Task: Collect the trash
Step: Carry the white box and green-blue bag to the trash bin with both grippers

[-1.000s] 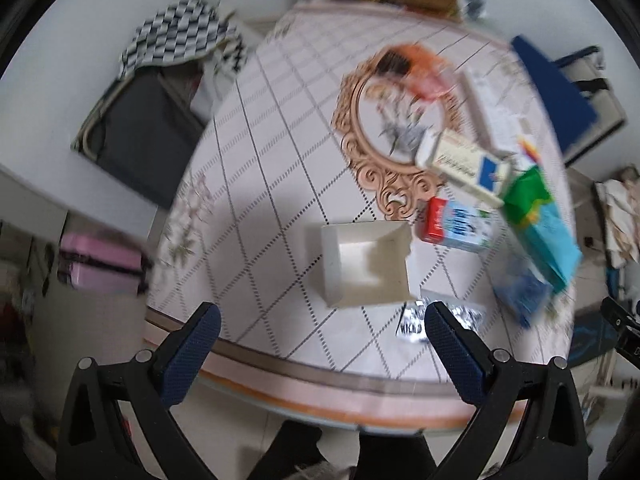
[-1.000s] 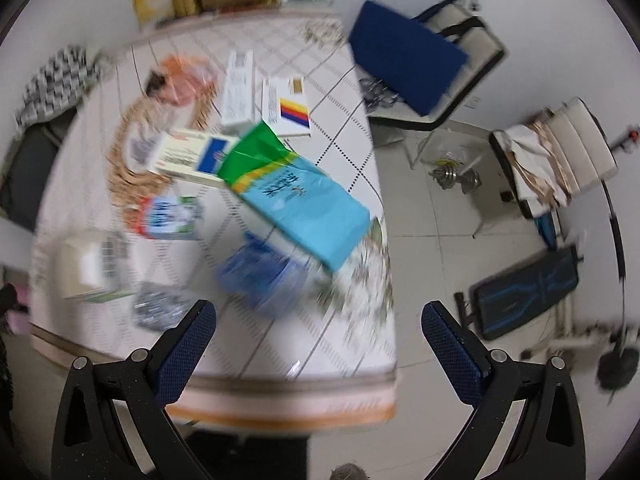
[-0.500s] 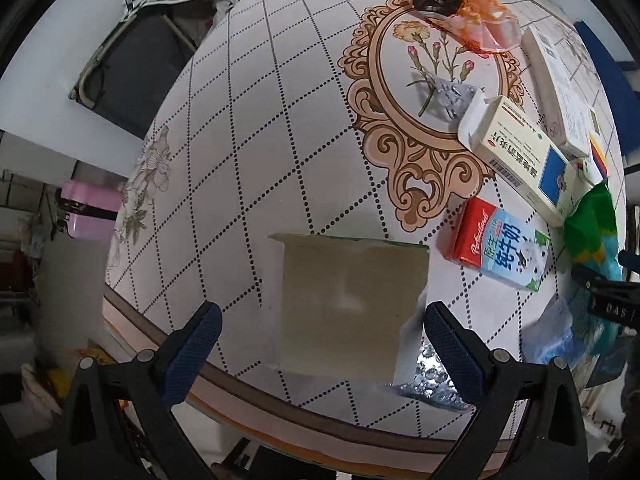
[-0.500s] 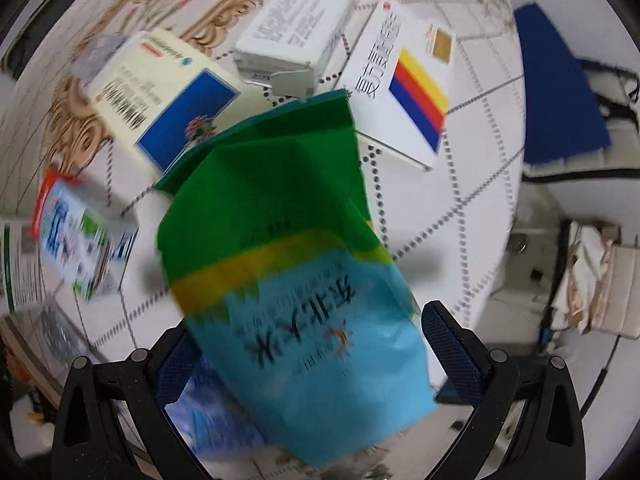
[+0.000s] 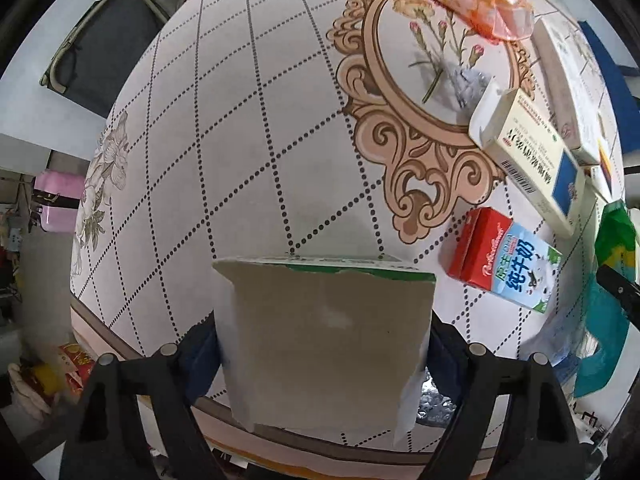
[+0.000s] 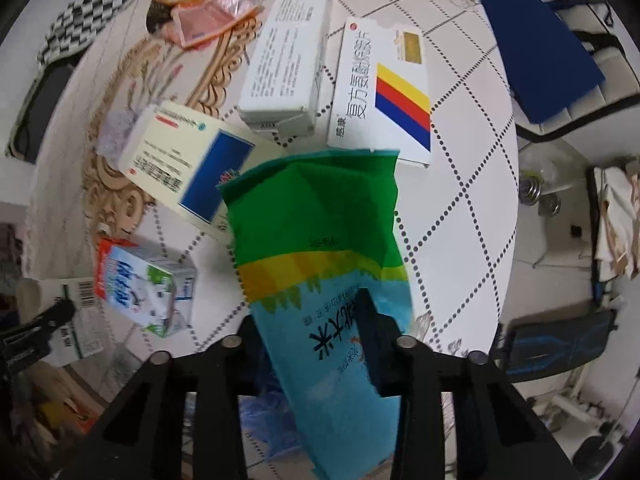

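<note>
The round surface (image 5: 248,152) wears a glossy cloth with dotted diamond lines and a brown scrolled frame around printed flowers. Places below run from the red-and-blue milk carton (image 5: 505,260), which lies on its side. Beyond it a cream medicine box with a blue panel (image 6: 192,164) rests partly over a crumpled foil blister sheet (image 5: 468,80). Further off lie a long white box (image 6: 286,56) and a flat white box with yellow, red and blue stripes (image 6: 384,88), side by side. At the far end of the frame sits a crinkled orange plastic wrapper (image 5: 488,4).

Just beside the carton, near the edge, a torn cardboard box (image 5: 324,340) stands open: grey-brown inner face, ragged green-edged rim. The left tool (image 5: 322,354) has just been closing and its pads now sit against both sides of this box, grasping it.

On the carton's other side a soft plastic bag (image 6: 320,248), green at top, a yellow band, then light blue with printed characters, lies creased over crumpled blue plastic (image 6: 264,408). The right tool (image 6: 316,344) has just been closing and is clenched on the bag's blue end, one pad pressed on its face.
</note>
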The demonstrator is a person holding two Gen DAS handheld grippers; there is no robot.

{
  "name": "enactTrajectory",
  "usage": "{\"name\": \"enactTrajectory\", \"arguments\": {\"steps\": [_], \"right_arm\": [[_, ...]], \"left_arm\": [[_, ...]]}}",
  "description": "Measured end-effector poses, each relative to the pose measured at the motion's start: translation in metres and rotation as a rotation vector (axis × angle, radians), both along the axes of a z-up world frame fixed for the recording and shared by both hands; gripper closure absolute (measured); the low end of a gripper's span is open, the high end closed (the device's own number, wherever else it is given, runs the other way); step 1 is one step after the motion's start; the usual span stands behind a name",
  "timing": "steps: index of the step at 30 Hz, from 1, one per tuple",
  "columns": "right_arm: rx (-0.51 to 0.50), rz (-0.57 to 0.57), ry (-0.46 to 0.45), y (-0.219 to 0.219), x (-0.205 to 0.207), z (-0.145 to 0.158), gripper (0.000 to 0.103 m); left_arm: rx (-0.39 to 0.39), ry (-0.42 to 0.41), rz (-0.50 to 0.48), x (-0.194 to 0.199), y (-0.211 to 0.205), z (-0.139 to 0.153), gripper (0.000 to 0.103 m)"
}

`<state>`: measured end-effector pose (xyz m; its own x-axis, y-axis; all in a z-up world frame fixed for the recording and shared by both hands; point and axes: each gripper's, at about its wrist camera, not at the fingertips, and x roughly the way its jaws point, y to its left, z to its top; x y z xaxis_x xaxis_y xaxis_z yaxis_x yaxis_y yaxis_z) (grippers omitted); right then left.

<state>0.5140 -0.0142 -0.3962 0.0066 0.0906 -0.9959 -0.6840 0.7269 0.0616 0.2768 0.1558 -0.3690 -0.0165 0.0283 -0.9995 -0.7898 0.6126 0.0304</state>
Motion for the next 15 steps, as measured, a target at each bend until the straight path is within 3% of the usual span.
{"name": "enactTrajectory", "arguments": {"steps": [8, 15], "right_arm": [[0.139, -0.125, 0.029, -0.029, -0.001, 0.044, 0.077], [0.266, -0.2, 0.059, -0.051, -0.031, 0.088, 0.079]], "left_arm": [[0.13, -0.046, -0.068, 0.005, -0.026, 0.051, 0.019], [0.235, -0.148, -0.136, -0.006, -0.058, 0.109, 0.019]]}}
